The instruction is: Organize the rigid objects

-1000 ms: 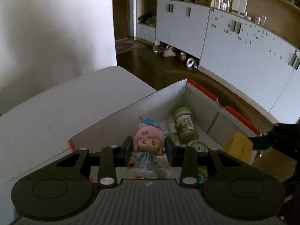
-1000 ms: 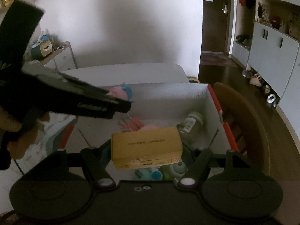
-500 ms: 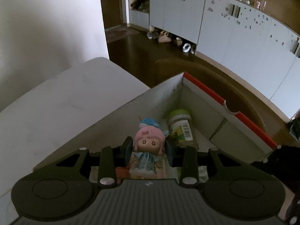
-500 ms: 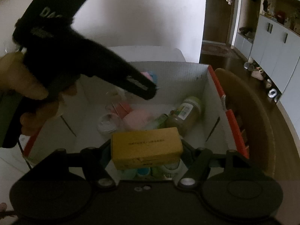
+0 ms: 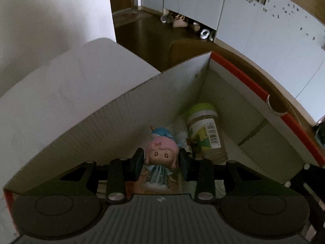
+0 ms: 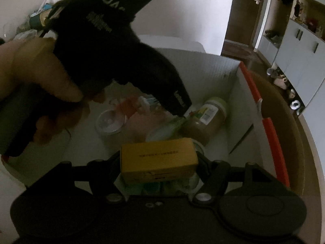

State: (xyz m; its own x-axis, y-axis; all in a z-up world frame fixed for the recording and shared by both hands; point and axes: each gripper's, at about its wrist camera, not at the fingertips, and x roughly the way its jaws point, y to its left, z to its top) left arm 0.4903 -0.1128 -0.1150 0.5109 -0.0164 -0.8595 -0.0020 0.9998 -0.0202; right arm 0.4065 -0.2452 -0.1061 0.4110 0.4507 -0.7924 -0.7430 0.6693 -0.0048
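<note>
My left gripper (image 5: 160, 163) is shut on a pink-haired doll figurine (image 5: 161, 158) with a blue whale on its head, held low inside the white cardboard box (image 5: 113, 111). In the right wrist view the left gripper (image 6: 178, 101) reaches down into the box (image 6: 229, 75). My right gripper (image 6: 158, 162) is shut on a yellow carton (image 6: 158, 159), held just above the box's contents. A green-lidded jar (image 5: 205, 136) lies on its side in the box; it also shows in the right wrist view (image 6: 207, 120).
The box has a red rim (image 5: 254, 87) and holds a clear round container (image 6: 110, 122), pink items and green packets. It stands on a white table (image 5: 50, 85). A wooden chair back (image 6: 284, 126) curves along its right side. Cabinets (image 5: 264, 24) stand behind.
Both grippers have moved forward and down into the box with their objects. The left gripper now fills the upper left of the right wrist view.
</note>
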